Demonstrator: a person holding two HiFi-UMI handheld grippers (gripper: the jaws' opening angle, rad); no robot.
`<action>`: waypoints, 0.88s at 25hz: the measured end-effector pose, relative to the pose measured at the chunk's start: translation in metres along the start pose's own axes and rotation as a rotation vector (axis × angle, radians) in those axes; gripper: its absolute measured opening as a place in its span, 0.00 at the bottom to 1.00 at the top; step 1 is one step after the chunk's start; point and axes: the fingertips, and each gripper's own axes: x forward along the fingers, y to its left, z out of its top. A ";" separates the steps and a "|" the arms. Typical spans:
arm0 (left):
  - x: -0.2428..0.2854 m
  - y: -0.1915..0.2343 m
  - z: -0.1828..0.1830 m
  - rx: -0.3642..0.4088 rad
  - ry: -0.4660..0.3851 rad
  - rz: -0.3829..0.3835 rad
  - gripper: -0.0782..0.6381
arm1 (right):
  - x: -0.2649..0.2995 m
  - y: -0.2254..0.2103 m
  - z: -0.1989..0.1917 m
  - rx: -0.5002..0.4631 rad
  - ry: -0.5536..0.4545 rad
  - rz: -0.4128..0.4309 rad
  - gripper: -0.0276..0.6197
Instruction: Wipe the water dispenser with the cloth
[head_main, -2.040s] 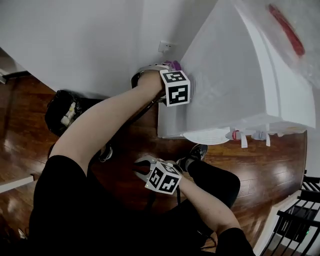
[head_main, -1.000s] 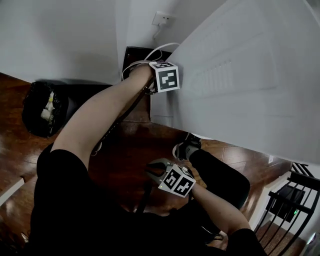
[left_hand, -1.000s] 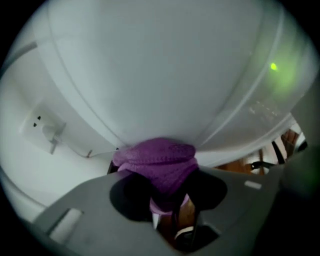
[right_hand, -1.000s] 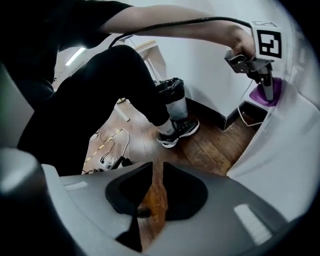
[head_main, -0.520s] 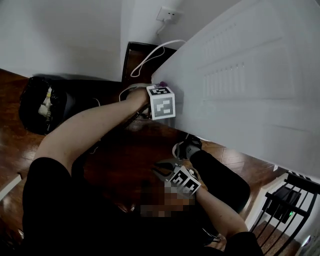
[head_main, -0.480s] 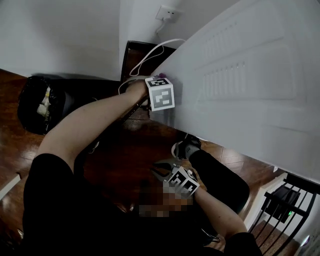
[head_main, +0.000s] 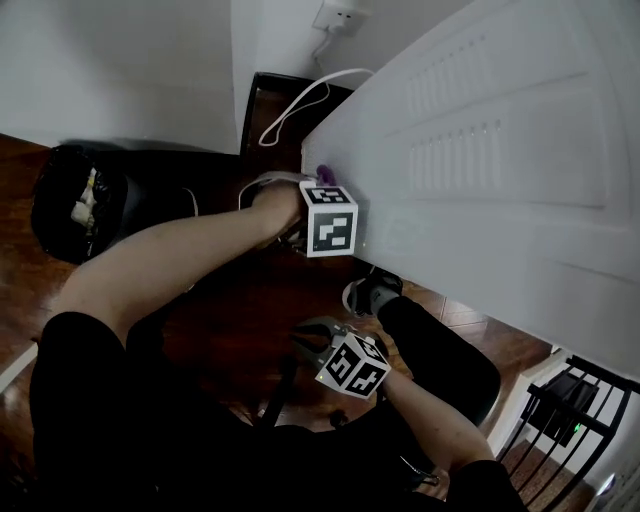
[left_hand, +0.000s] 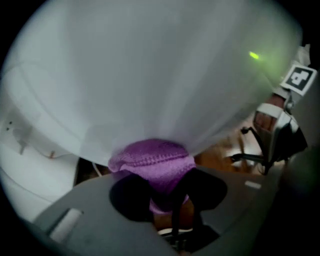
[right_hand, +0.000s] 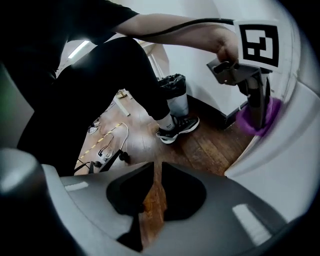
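Note:
The white water dispenser (head_main: 480, 140) fills the right of the head view, its vented side panel facing me. My left gripper (head_main: 318, 192) is shut on a purple cloth (head_main: 325, 174) and holds it against the dispenser's near-left corner edge. In the left gripper view the cloth (left_hand: 152, 160) bulges between the jaws, flat against the white panel (left_hand: 150, 75). My right gripper (head_main: 306, 337) hangs low over the wooden floor beside the person's knee. Its jaws have just been closing and now stand almost together with nothing between them (right_hand: 155, 172). The right gripper view shows the left gripper (right_hand: 250, 87) and the cloth (right_hand: 260, 117).
A black waste bin (head_main: 65, 205) stands at the left by the wall. A wall socket (head_main: 340, 15) feeds a white cable (head_main: 300, 100) behind the dispenser. The person's shoe (head_main: 370, 295) rests near its base. A black metal rack (head_main: 580, 410) is at the lower right.
The left gripper has slid the cloth down the picture along the dispenser's corner edge, toward me. The right gripper has stayed in about the same place.

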 end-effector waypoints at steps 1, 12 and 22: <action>0.003 -0.036 -0.001 0.014 0.001 -0.061 0.38 | 0.001 0.002 0.002 -0.006 -0.001 0.008 0.13; 0.016 0.130 -0.020 -0.058 -0.085 0.291 0.38 | 0.005 0.014 0.010 -0.021 -0.001 0.035 0.13; 0.080 -0.033 -0.032 -0.145 -0.087 -0.048 0.38 | 0.005 0.012 0.015 -0.026 0.003 0.053 0.12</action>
